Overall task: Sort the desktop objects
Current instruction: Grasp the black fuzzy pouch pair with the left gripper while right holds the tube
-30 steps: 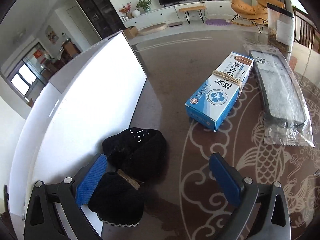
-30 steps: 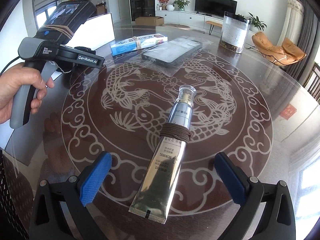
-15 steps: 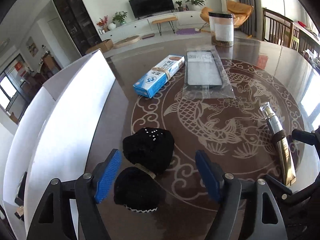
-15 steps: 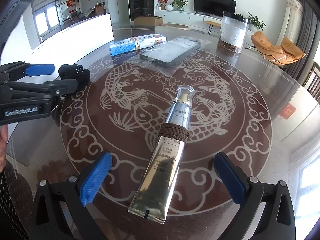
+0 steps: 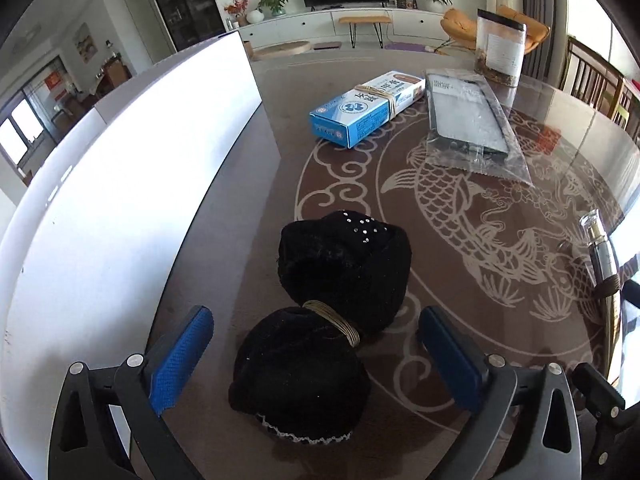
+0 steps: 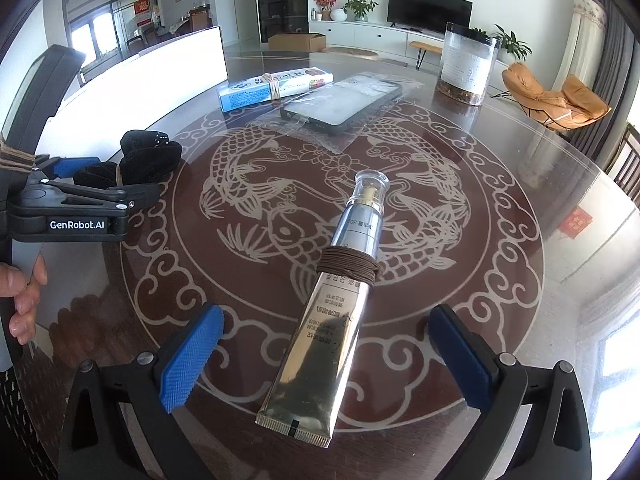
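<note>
A black knit bundle (image 5: 324,304) tied with cord lies on the glass table; it also shows in the right wrist view (image 6: 144,158). My left gripper (image 5: 316,364) is open, its jaws either side of the bundle's near end, not touching it. A silver cosmetic tube (image 6: 336,300) with a brown band lies on the table, cap pointing away. My right gripper (image 6: 324,360) is open, its jaws either side of the tube's flat end. The tube shows at the right edge of the left wrist view (image 5: 600,256).
A blue-and-white box (image 5: 366,108) bound with a rubber band and a phone in a plastic bag (image 5: 466,120) lie farther back. A clear jar (image 6: 468,64) stands at the far right. A white board (image 5: 120,184) runs along the table's left side.
My left gripper has swung and moved closer to the black bundle, which now sits centred between its jaws. My right gripper and the tube have not moved.
</note>
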